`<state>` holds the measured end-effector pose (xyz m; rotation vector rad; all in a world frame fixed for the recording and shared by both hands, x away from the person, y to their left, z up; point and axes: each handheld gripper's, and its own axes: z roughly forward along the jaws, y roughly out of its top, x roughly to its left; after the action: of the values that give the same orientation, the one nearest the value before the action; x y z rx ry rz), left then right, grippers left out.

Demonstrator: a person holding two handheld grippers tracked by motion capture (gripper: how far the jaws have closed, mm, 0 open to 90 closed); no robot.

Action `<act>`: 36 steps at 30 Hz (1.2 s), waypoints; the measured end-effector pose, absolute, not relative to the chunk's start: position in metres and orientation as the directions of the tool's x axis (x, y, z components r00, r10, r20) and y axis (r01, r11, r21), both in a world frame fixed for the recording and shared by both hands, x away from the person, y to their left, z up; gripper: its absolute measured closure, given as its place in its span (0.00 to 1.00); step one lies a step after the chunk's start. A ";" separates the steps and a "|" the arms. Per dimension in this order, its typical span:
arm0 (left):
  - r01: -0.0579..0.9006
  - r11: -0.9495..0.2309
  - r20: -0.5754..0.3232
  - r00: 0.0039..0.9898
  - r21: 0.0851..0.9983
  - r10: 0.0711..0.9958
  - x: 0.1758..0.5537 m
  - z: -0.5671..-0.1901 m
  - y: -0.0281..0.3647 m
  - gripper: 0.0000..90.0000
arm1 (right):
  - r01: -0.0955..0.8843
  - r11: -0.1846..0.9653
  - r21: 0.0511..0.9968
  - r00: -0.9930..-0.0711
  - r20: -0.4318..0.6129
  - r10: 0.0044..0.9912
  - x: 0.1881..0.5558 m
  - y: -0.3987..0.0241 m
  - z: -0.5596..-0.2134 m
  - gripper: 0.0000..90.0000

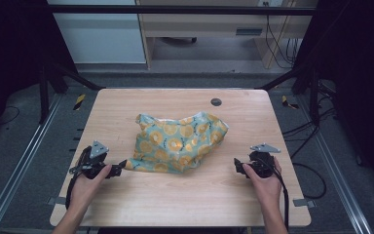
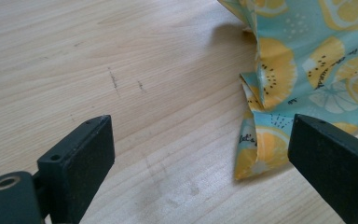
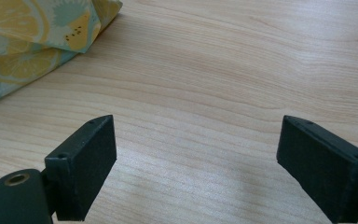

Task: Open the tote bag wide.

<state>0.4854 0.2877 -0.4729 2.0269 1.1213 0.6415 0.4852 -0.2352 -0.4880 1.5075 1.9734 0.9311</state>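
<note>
— Where do we see the cloth?

— The lemon-print cloth (image 1: 179, 142) lies crumpled at the middle of the wooden table (image 1: 175, 200).

— And our grippers?

— Our left gripper (image 2: 200, 154) sits low at the cloth's near-left corner, jaws spread wide, the corner just inside its right jaw. Our right gripper (image 3: 196, 158) rests apart from the cloth over bare wood, jaws equally wide, holding nothing.
</note>
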 end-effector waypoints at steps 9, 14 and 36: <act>0.489 -0.349 0.078 0.492 0.799 0.867 0.482 -0.469 0.290 0.08 | 0.609 0.195 0.769 -0.291 -0.013 0.957 0.482 -0.232 -0.475 0.16; 0.488 -0.355 0.079 0.500 0.797 0.863 0.484 -0.471 0.287 0.08 | 0.610 0.240 0.756 -0.342 -0.022 0.939 0.488 -0.224 -0.456 0.21; 0.478 -0.395 0.112 0.518 0.785 0.848 0.485 -0.471 0.284 0.08 | 0.594 0.289 0.750 -0.462 0.025 0.886 0.568 -0.170 -0.357 0.35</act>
<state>0.4847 0.2838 -0.4715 2.0491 1.0775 0.6671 0.5685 -0.1697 -0.3566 1.3300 2.1663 0.9993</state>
